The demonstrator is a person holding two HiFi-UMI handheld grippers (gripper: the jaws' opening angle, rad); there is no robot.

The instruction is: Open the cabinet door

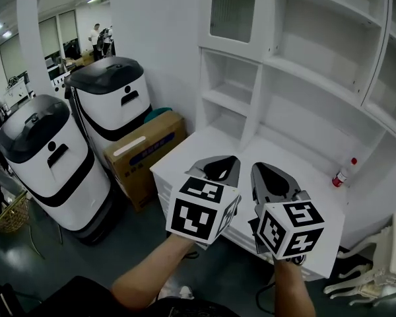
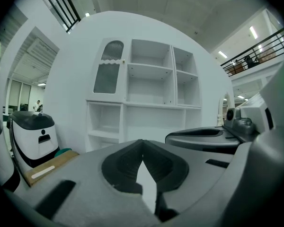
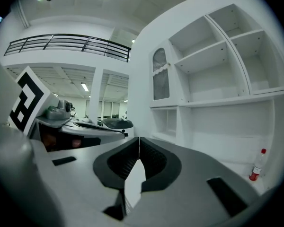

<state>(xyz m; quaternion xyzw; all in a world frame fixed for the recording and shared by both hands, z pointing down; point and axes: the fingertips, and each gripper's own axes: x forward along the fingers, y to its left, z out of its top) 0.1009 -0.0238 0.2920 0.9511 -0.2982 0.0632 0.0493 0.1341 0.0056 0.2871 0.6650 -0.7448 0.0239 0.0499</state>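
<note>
Head view: from above, facing forward and steeply down, shelf unit (image 1: 317, 78) at upper right of frame. Left gripper view and right gripper view: low, side by side, near level, facing that shelf unit from well apart. Shared by all three: cabinet door (image 1: 232, 8) and open shelves.

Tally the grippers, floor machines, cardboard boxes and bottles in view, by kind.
Grippers: 2, left gripper and right gripper
White-and-black machines: 2
Cardboard box: 1
Red-capped bottle: 1
Total: 6
</note>
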